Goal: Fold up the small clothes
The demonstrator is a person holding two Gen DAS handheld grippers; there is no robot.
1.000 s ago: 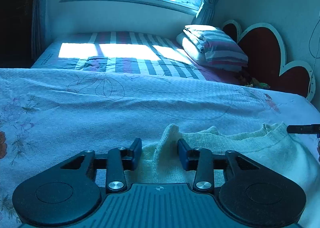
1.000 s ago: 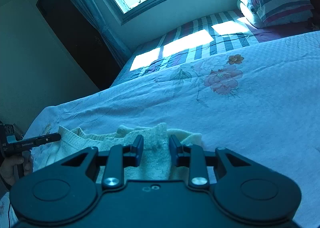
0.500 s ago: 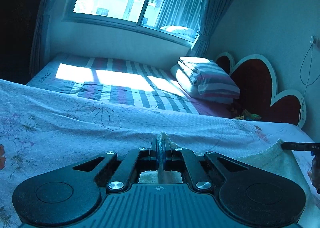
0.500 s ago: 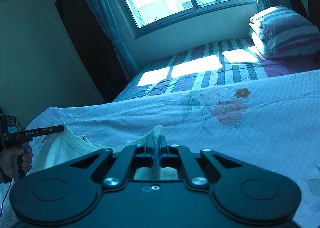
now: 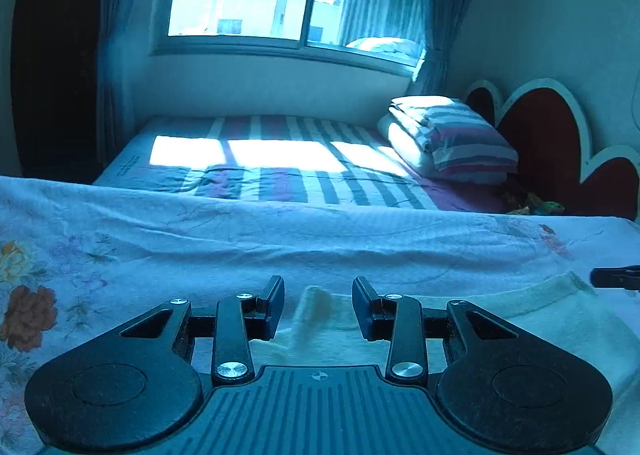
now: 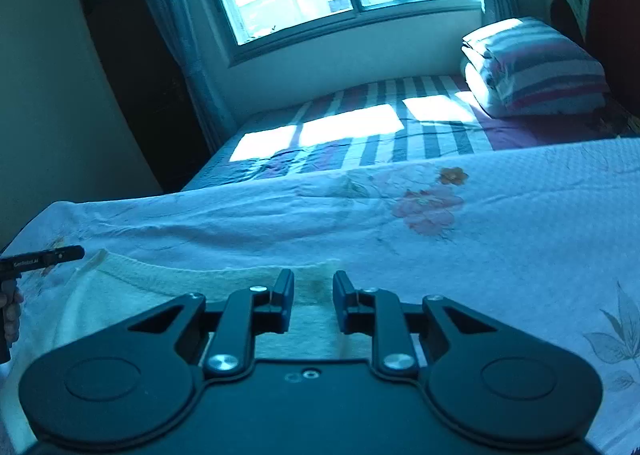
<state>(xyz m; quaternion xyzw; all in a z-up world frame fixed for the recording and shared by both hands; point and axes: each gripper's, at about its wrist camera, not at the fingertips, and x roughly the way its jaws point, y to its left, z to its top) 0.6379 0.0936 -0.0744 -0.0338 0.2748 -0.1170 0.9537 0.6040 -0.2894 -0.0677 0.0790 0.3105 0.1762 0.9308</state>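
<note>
The floral bedspread [image 5: 120, 239] fills the middle of both views, and across the lower centre the pale knit garment [image 6: 168, 287] lies flat on it, its far edge straight. Both the left gripper [image 5: 318, 301] and right gripper [image 6: 313, 297] stand with jaws parted, holding nothing, one over each end of that edge. This looks like the release after one fold, so the next move likely calls for gripping a fresh edge squarely.

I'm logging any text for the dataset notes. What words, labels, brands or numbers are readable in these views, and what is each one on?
Nothing reads clearly.
White lettering on the left tool, seen in the right wrist view: too small and blurred to read.
Dark print at the edge of the striped sheet: too blurred to read.
Crosshair mark, no words, on the left tool's body.
</note>
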